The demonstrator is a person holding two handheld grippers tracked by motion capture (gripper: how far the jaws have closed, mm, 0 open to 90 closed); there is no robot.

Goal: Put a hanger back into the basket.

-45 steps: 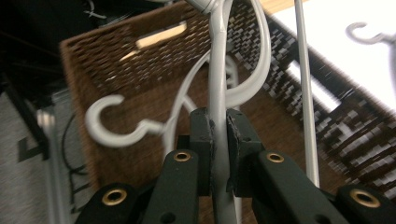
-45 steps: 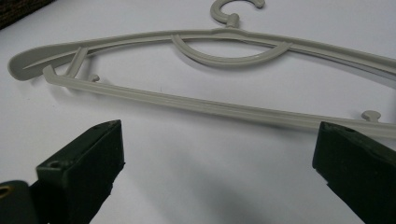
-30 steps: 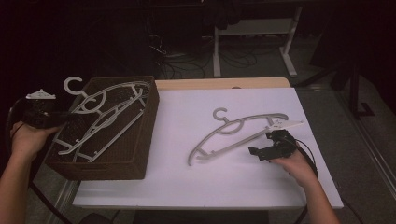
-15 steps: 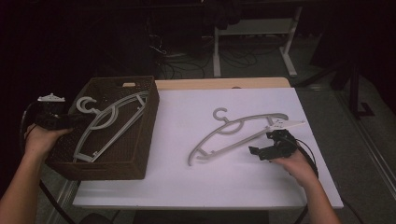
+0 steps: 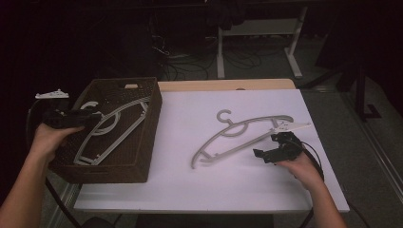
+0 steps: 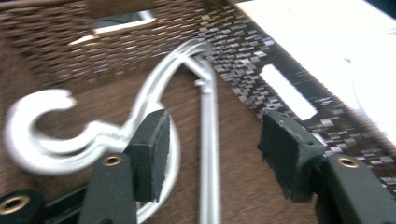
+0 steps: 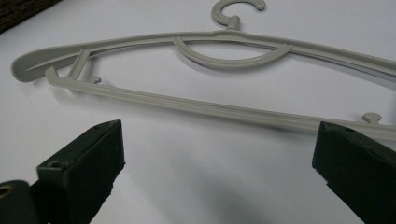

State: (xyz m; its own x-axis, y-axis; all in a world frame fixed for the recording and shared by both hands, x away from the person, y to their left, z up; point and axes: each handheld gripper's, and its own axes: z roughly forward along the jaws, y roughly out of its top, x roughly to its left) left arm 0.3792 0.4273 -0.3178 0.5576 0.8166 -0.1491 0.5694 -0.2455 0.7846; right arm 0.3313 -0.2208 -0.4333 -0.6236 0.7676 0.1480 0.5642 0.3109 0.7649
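Evidently the fingers (image 6: 149, 151) of the left gripper (image 5: 71, 118) have just been opening, and they are now seen released, with the pale hanger in the basket (image 6: 205, 121) lying below and between them, untouched by either pad. A second ago that hanger was held raised over the rim, its hook above the basket's far left corner; now it is laid flat inside the woven basket (image 5: 147, 142), its hook (image 6: 37, 135) near the left wall. From this it may be judged that one hanger has been delivered and that the drop is complete.

The right gripper (image 5: 278, 152) is held over the white tabletop (image 5: 214, 185) in the same place as before, its fingers (image 7: 88, 163) spread wide and empty, aimed at the lower bar of the grey hanger on the tabletop (image 5: 237, 135), which lies just beyond them and apart from them. That hanger has not been shifted; it is judged to be the next item to be picked up and carried to the basket.

The finger pads are black, blocky and slightly rough at the edges. Both hangers are moulded plastic, smooth and matt, with a curved hook, arched shoulders, a thin straight bar and small pegs near the ends. The basket is dark brown, rectangular and tightly woven, with a slot handle cut into its wall. The tabletop is plain and smooth.
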